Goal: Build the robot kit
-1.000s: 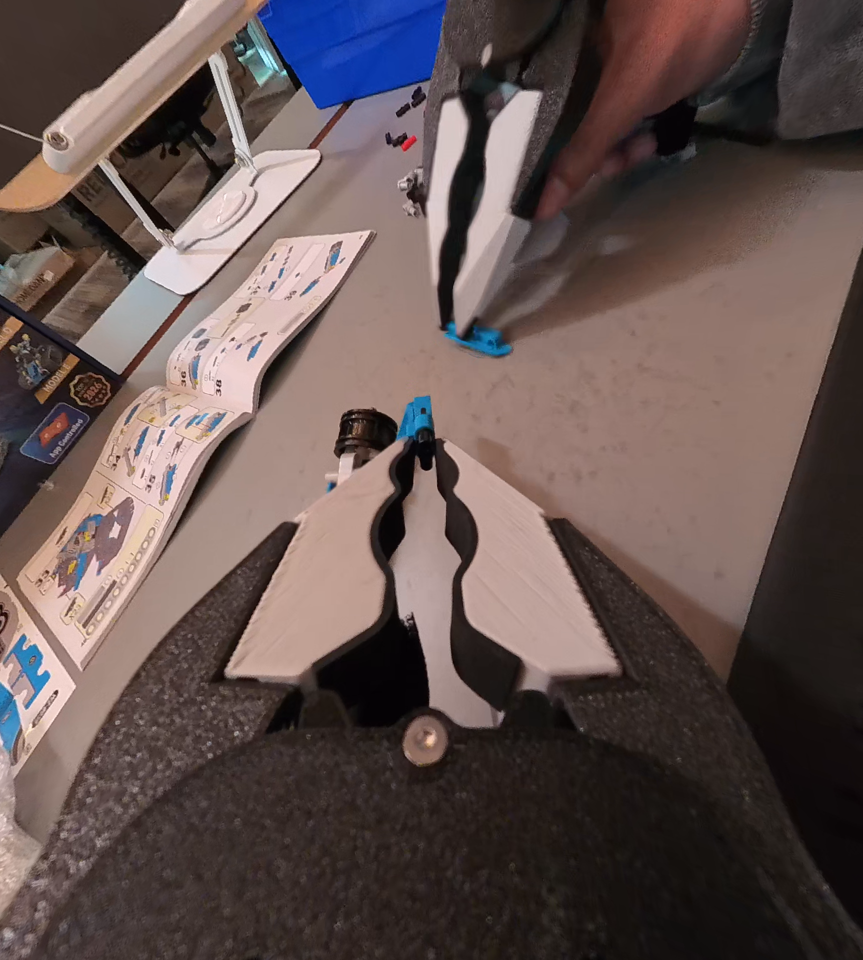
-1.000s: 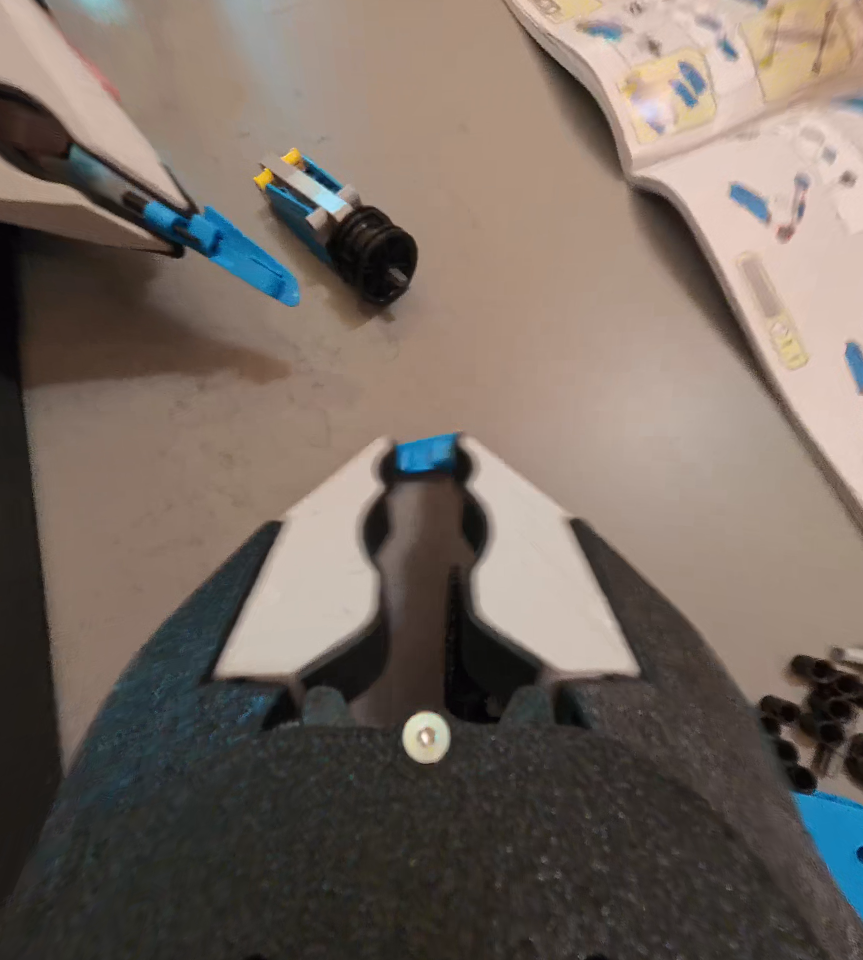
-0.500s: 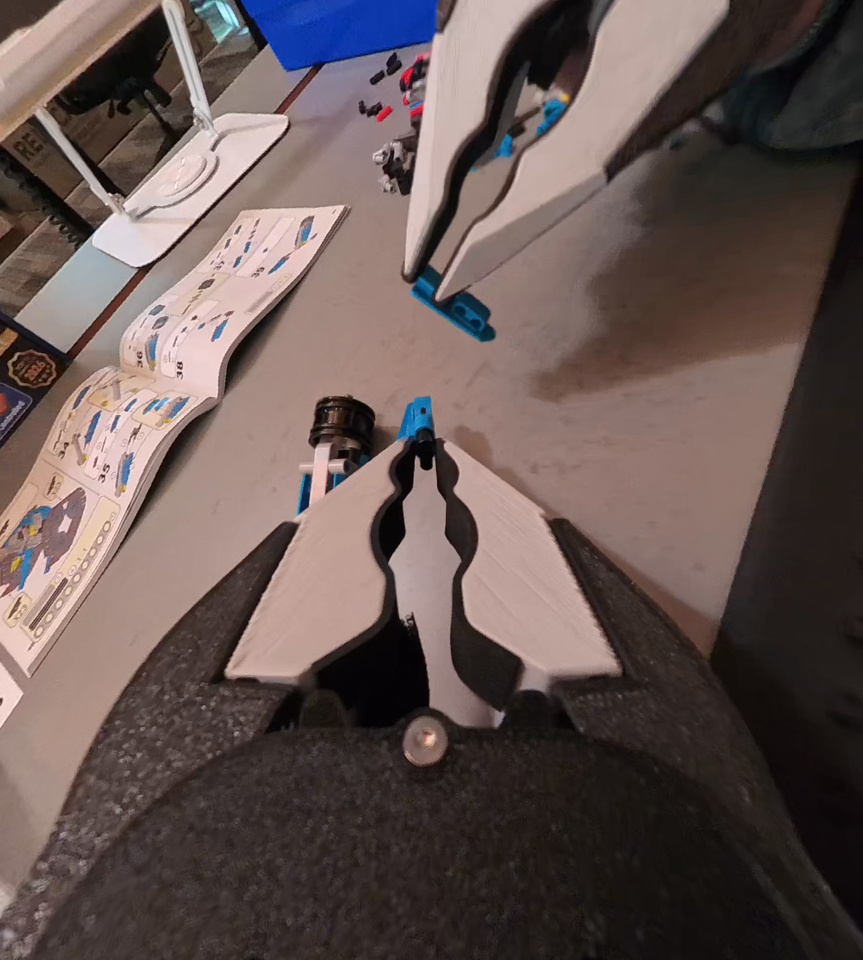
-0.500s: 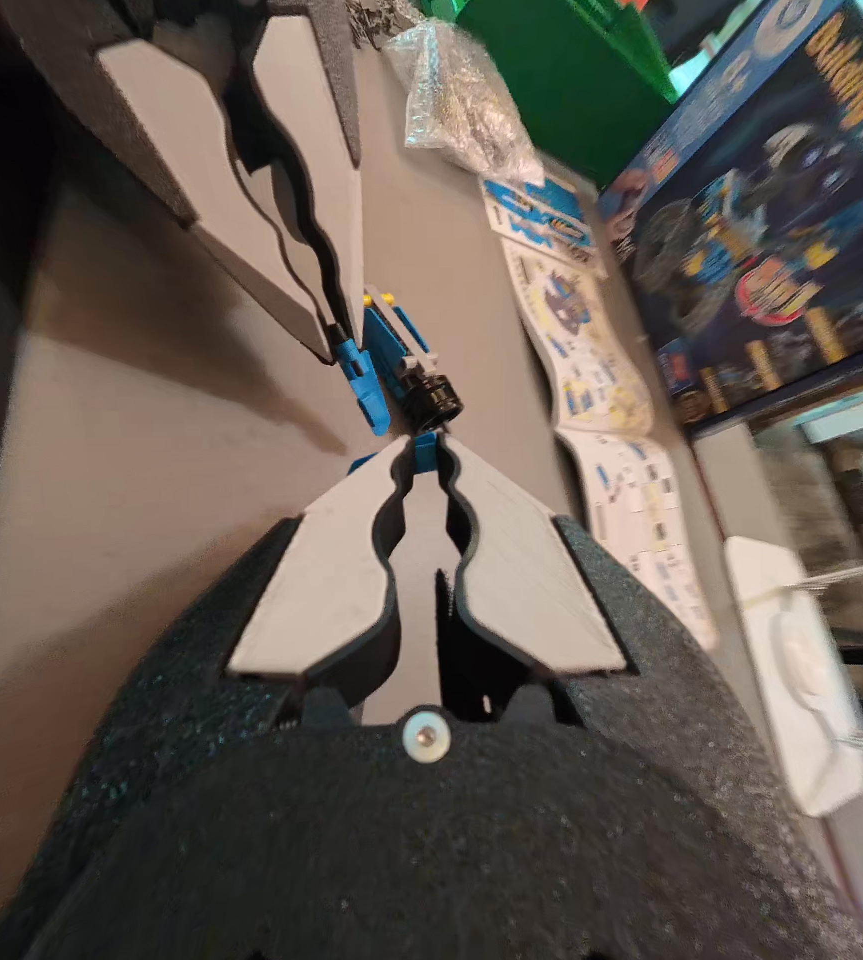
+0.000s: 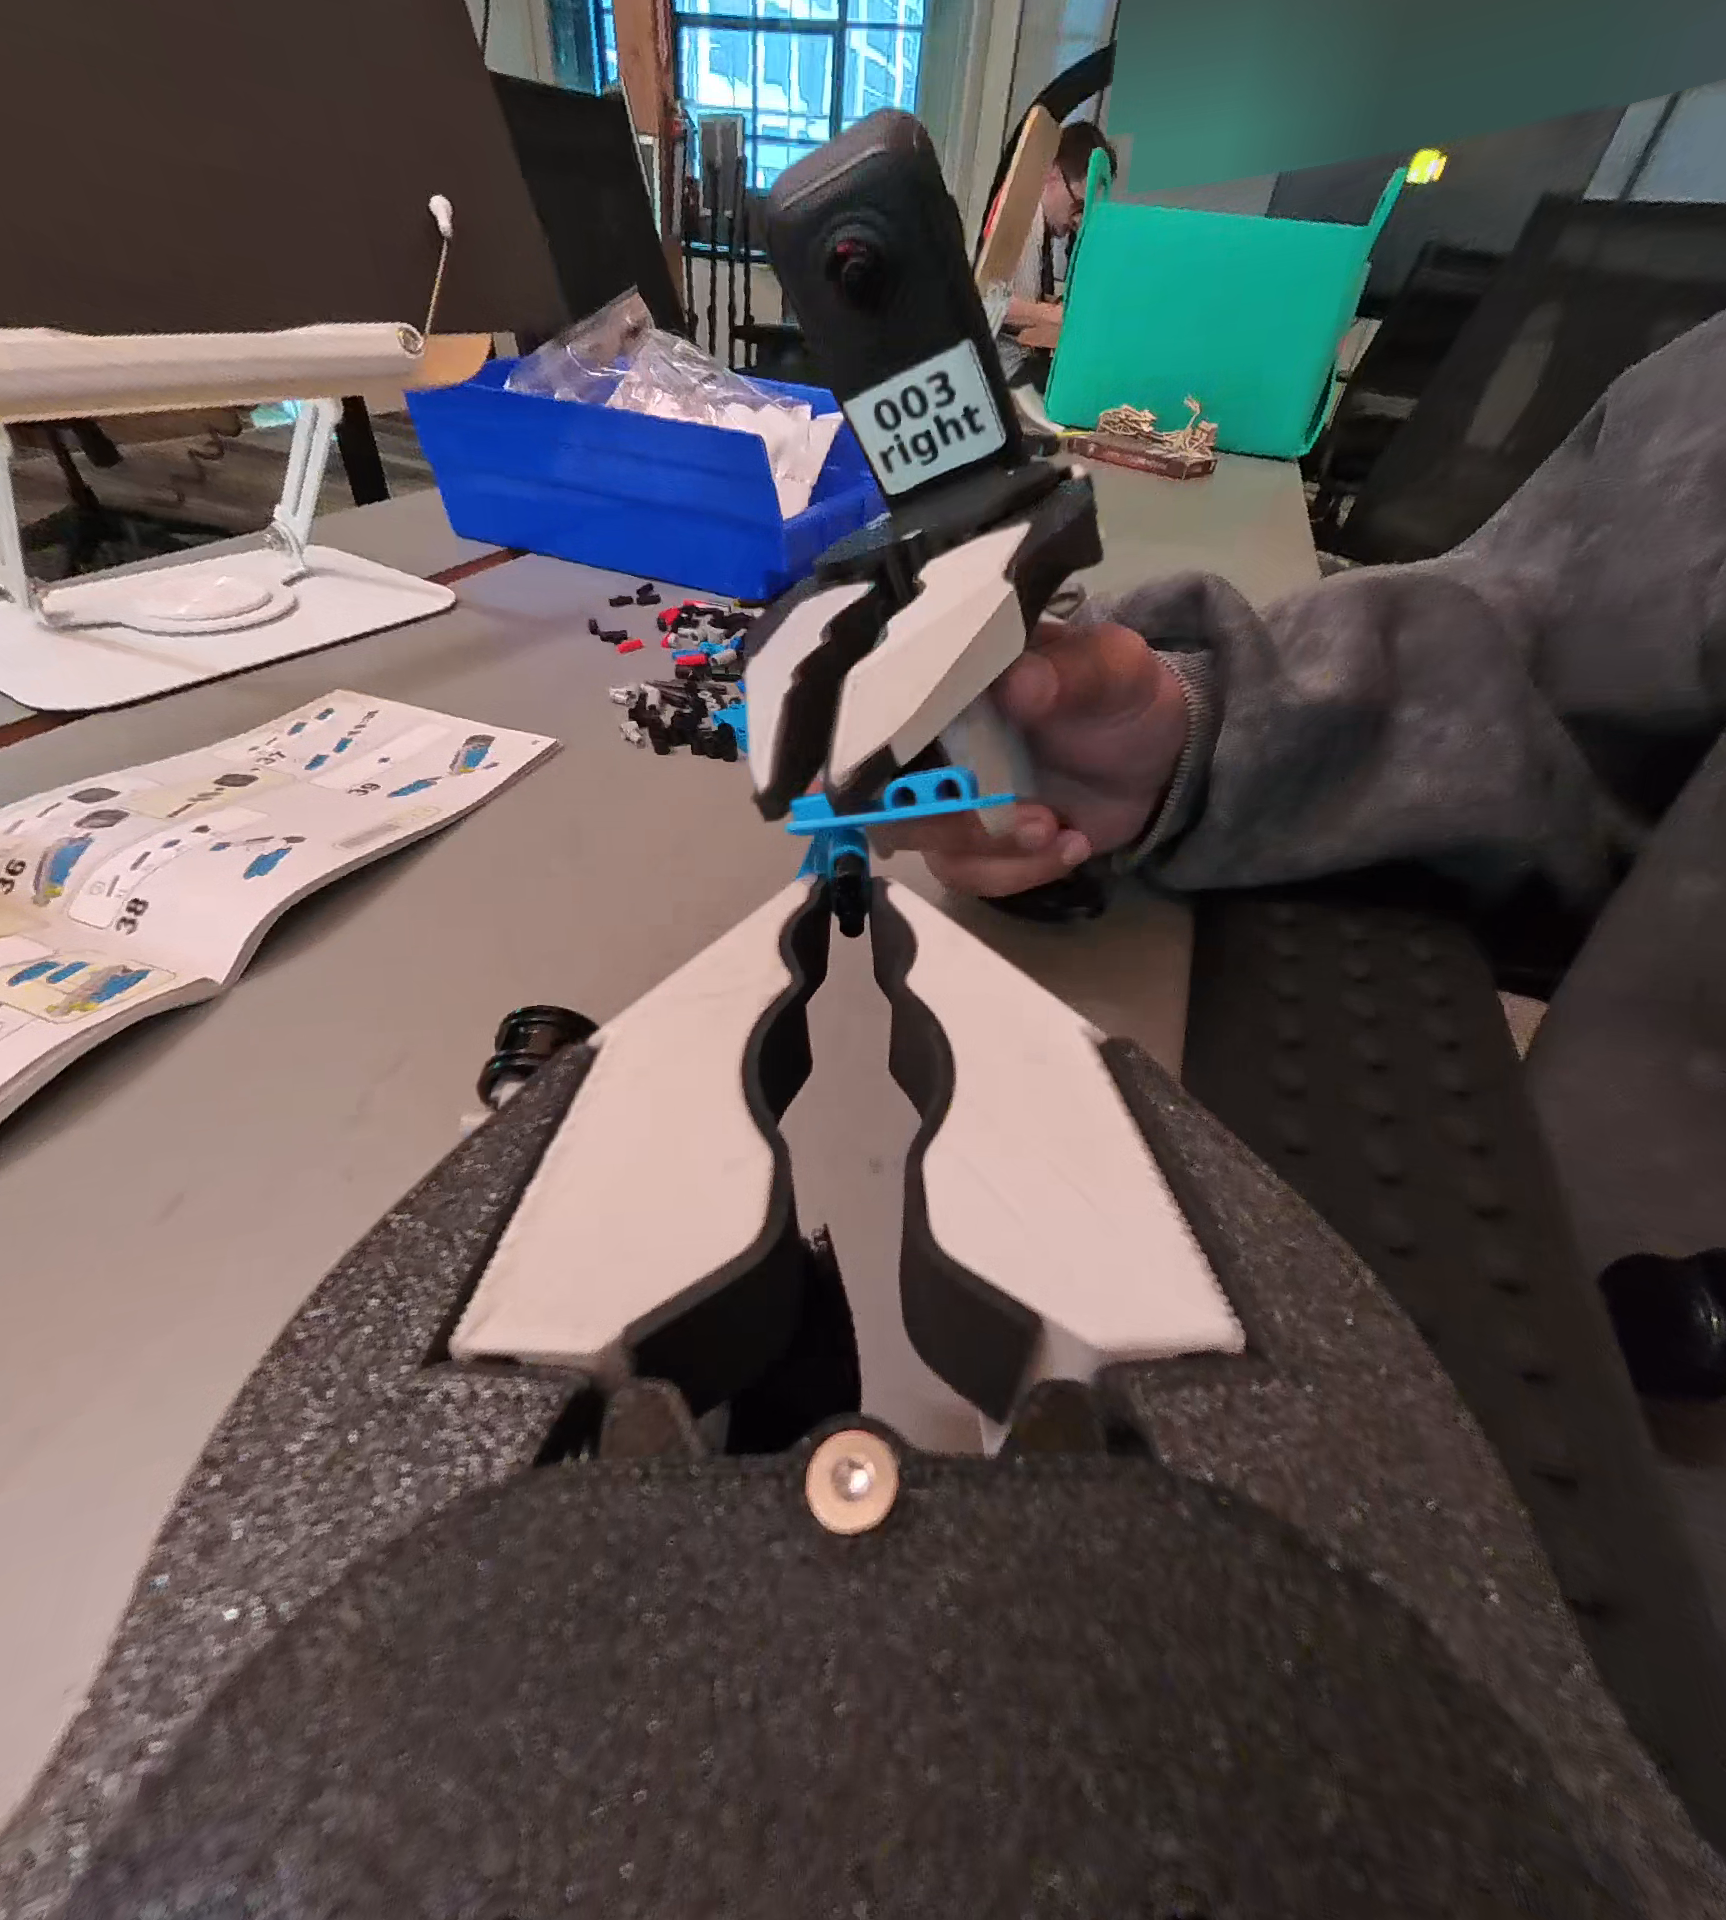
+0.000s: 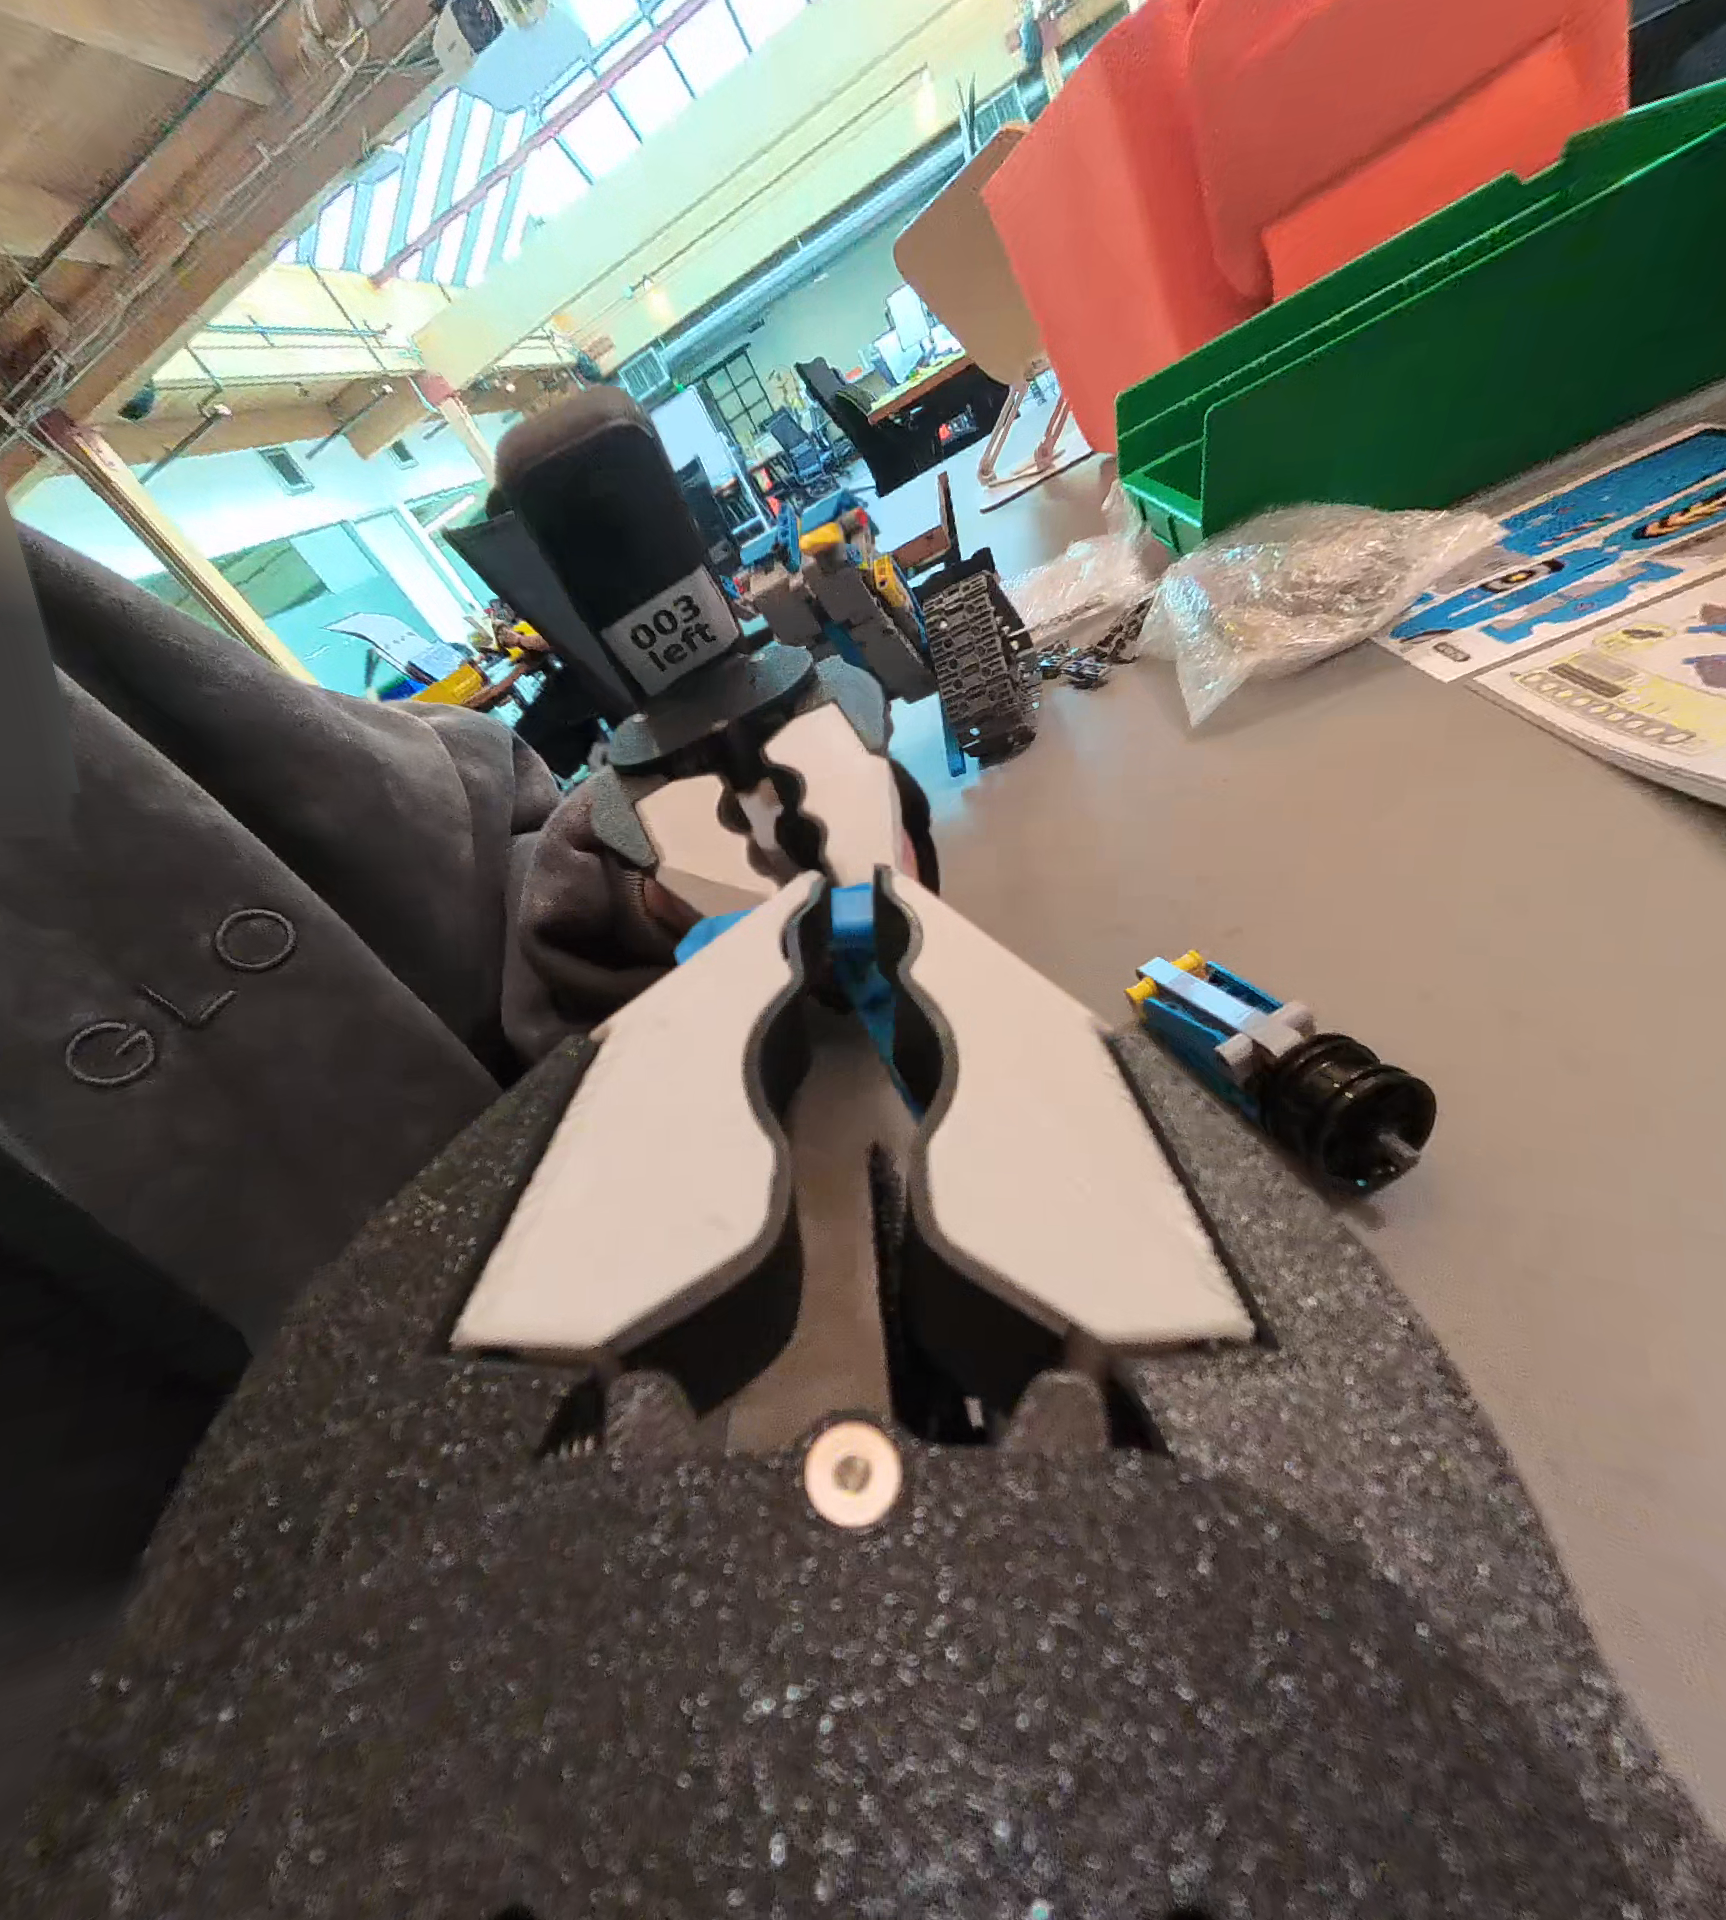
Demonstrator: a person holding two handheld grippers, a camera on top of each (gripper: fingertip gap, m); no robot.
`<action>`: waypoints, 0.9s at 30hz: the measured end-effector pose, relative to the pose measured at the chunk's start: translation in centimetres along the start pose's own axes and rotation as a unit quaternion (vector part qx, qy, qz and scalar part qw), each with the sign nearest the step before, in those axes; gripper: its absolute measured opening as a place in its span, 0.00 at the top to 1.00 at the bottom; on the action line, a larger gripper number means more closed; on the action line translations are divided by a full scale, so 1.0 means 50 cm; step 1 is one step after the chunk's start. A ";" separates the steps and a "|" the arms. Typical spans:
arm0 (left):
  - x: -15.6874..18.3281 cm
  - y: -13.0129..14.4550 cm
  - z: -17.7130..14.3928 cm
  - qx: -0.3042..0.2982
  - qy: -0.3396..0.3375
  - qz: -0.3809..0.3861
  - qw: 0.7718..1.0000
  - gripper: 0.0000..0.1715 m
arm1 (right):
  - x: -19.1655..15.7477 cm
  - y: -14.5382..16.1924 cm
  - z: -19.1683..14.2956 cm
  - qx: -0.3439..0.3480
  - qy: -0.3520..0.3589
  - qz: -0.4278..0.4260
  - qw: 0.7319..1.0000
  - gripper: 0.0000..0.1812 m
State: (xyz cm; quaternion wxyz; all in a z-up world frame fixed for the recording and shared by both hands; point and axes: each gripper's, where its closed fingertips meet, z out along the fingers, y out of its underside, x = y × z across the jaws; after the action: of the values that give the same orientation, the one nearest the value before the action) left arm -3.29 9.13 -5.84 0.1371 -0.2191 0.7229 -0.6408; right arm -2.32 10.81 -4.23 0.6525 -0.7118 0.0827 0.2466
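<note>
A: Layout?

B: Table (image 5: pixel 215 1195) carried it all. Landmark was the assembly (image 6: pixel 1285 1060), lying flat on it. Booklet (image 5: pixel 163 883) lay open on the assembly's far side from the grippers. Bin (image 5: pixel 630 488) stood well past the assembly.

A: Grippers?

B: Both were up off the table, above and just beside the assembly, tip to tip. Right gripper (image 6: pixel 848 899) was nearly closed, pinching the beam (image 5: pixel 900 805). Left gripper (image 5: pixel 843 904) was likewise nearly closed, on the pin piece (image 5: pixel 838 868).

A: Key relation?

B: Beam ran about level, long axis crosswise to the left fingers. Pin piece pointed straight out along those fingers into the beam's underside, near its left-hand end. They were touching or just short of it. I couldn't tell whether anything had seated. Each gripper was equally near the joint.

A: Versus a second ago?

B: Then the right gripper was down, with the beam at the table, well apart from the left. The left sat low over the assembly. Since then both had lifted and closed on each other. The assembly hadn't moved.
</note>
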 end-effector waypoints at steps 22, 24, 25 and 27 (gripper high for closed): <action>-0.042 0.136 0.011 -0.208 -0.099 0.156 0.961 0.96 | 0.129 0.200 -0.101 -0.333 0.177 -0.180 0.909 0.92; -0.048 0.132 0.006 -0.202 -0.104 0.141 0.964 0.96 | 0.127 0.185 -0.107 -0.323 0.189 -0.184 0.909 0.84; -0.049 0.127 0.004 -0.195 -0.105 0.132 0.966 0.96 | 0.124 0.174 -0.113 -0.316 0.198 -0.188 0.909 0.83; -0.050 0.120 0.003 -0.184 -0.104 0.125 0.969 0.96 | 0.103 0.162 -0.123 -0.312 0.207 -0.201 0.905 0.82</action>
State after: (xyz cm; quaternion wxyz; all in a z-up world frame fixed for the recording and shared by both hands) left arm -1.90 10.75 -12.00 0.2475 -0.2142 0.8318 -0.4483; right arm 0.08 4.80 -13.62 0.4013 -0.9154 -0.0104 -0.0295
